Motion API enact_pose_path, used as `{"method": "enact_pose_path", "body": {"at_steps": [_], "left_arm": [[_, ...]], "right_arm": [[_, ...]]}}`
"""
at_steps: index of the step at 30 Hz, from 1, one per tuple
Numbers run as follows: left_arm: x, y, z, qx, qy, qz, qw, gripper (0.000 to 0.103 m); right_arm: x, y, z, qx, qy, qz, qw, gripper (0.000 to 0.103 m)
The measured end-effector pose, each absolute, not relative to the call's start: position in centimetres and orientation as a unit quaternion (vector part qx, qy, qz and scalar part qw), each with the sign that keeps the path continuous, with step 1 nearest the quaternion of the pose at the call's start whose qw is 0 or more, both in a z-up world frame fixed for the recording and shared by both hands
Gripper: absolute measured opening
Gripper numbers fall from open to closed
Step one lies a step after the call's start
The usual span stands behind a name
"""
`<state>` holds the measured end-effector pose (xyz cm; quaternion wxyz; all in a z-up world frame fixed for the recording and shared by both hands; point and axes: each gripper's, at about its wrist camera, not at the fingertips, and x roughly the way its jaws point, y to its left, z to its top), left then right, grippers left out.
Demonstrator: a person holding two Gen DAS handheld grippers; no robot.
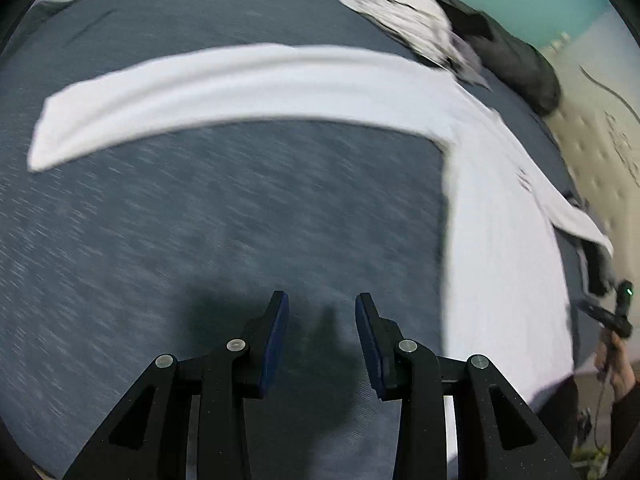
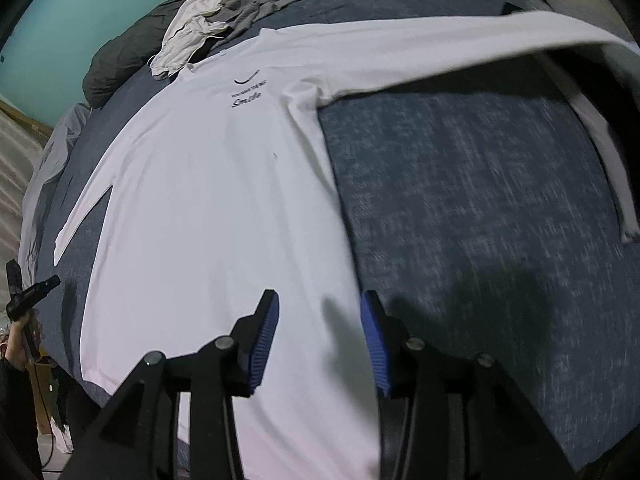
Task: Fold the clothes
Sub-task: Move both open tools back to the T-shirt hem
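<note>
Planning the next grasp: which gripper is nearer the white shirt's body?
Right. The right gripper hangs over the white shirt; the left gripper is over bare blue bedding beside it.

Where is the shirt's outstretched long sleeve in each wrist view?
Left wrist: the sleeve arcs across the upper half, cuff at left.
Right wrist: the sleeve runs along the top right.
Shared landmark: the crumpled clothes pile beyond the shirt's collar.

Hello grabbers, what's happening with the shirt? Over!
Left hand-held gripper open, empty. Right hand-held gripper open over hem. White shirt flat, unfolded. Clothes pile clear.
</note>
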<state>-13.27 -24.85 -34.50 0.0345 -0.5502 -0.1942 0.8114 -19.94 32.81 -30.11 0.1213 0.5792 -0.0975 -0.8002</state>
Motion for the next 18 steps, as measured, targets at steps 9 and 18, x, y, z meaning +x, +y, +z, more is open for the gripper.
{"method": "enact_pose_path", "body": {"at_steps": [9, 18], "left_arm": [[-10.2, -18.3, -34.5, -0.593, -0.168, 0.782, 0.096, 0.038], [-8.9, -14.8, -36.1, -0.623, -0.147, 0.761, 0.107, 0.038]], "right_arm": [[-15.9, 35.4, -31.4, 0.607, -0.103, -0.776, 0.138, 0.045], [-12.7, 36.3, -32.8, 0.626, -0.1, -0.759, 0.149, 0.045]]}}
